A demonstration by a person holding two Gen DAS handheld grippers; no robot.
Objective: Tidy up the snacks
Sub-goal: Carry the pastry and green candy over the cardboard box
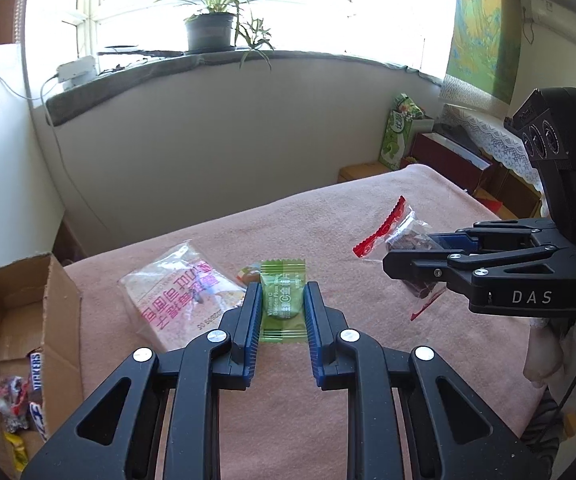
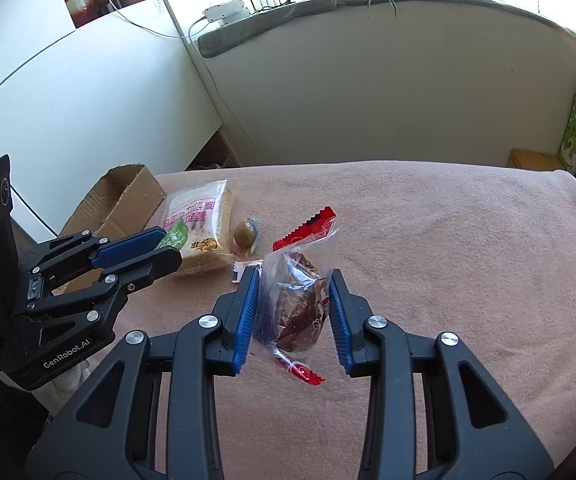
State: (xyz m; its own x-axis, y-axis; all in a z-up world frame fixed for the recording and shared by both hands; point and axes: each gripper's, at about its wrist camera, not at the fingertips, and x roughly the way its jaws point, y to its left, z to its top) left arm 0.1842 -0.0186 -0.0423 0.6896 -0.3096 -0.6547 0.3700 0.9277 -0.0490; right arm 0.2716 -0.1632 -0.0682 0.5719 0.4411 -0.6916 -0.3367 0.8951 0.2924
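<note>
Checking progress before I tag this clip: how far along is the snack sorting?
Done: Snickers bars and other candy lie in the cardboard box. In hand: left gripper holds a green plum candy; right gripper holds a red-edged brown snack pack. Left: bread packet, small candy.

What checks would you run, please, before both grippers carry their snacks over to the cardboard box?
1. Left gripper shut on the green candy packet: ok.
2. Right gripper shut on the clear-wrapped brown cake: ok, though mostly the loose wrapper is pinched.
3. Both snacks lifted off the pink blanket: ok.
4. Cardboard box open, flaps up: ok.
5. Room left in the box beside the Snickers bar: cannot tell, since the interior is only partly visible.
6. Bread packet and small candy remain on the blanket: not ok.
</note>
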